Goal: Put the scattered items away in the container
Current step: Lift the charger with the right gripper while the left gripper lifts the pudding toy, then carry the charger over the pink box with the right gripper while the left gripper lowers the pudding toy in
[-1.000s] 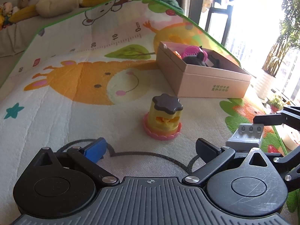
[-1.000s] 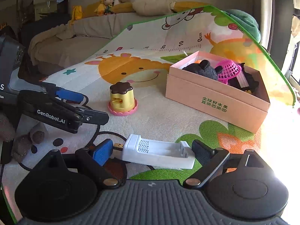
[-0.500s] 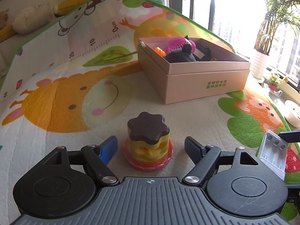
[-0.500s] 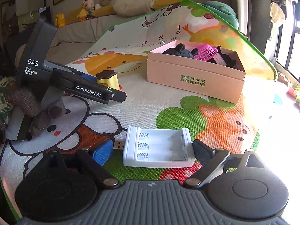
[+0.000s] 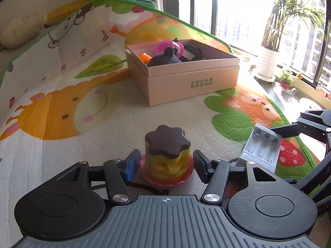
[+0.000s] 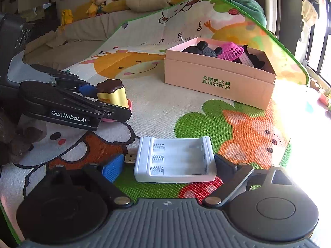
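Yellow plastic forms the body of the toy pudding [image 5: 167, 161], topped by a dark brown flower-shaped cap and seated on a pink scalloped base. It stands on the play mat [image 5: 62, 107], well in front of the pink box [image 5: 186, 78]. The left gripper [image 5: 165, 164] has just been closing around it, pads beside its base. The right gripper [image 6: 168, 166] brackets a white battery charger [image 6: 173, 159], jaws wide.

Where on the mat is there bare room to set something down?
Free: the wide stretch of play mat left of the pink box, and the strip between the box and the white battery charger. Crowded: inside the box, and near the yellow toy between the left tongs.
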`<state>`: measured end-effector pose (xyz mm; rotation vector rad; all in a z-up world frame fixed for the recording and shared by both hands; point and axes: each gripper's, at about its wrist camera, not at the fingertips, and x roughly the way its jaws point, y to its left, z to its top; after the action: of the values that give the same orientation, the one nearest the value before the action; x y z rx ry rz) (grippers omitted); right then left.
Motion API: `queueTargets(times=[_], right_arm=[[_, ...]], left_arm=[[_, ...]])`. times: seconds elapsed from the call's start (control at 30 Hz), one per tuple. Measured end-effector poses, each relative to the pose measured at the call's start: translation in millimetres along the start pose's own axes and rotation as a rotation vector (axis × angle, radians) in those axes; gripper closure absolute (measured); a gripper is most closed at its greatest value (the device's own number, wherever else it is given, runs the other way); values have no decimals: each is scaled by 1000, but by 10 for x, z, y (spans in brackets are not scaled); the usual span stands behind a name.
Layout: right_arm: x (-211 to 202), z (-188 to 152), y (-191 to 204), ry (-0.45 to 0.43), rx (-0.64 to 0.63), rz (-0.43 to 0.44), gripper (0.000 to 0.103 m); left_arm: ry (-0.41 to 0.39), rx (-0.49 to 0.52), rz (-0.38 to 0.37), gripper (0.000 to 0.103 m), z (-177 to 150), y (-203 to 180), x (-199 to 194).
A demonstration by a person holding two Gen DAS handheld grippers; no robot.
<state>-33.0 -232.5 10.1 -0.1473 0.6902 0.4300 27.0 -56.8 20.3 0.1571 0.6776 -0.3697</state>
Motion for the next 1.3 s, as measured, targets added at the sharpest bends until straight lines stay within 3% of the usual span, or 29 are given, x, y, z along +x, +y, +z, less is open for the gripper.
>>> queueTargets(times=[0.33, 0.63, 0.83, 0.97, 1.1, 1.17, 1.3], right_arm=[[-354, 24, -41, -42, -6, -36, 12], [-807, 77, -122, -128, -23, -113, 12], [-964, 188, -198, -182, -66, -159, 12], [-928, 453, -367, -242, -72, -213, 12], [-687, 852, -576, -286, -89, -275, 12], [-504, 1068, -692, -288, -85, -292, 12], [-142, 1401, -865, -296, -88, -288, 12]], left_arm=[[-44, 25, -32, 42, -23, -256, -294], [-130, 122, -56, 42, 252, -507, -507], [-188, 165, -68, 42, 699, -483, -446], [-229, 130, -84, 42, 1145, -300, -229], [-259, 100, -91, 42, 1656, -100, 81], [-279, 89, -98, 47, 1895, -15, 229], [-312, 49, -134, 47, 2253, 136, 513]])
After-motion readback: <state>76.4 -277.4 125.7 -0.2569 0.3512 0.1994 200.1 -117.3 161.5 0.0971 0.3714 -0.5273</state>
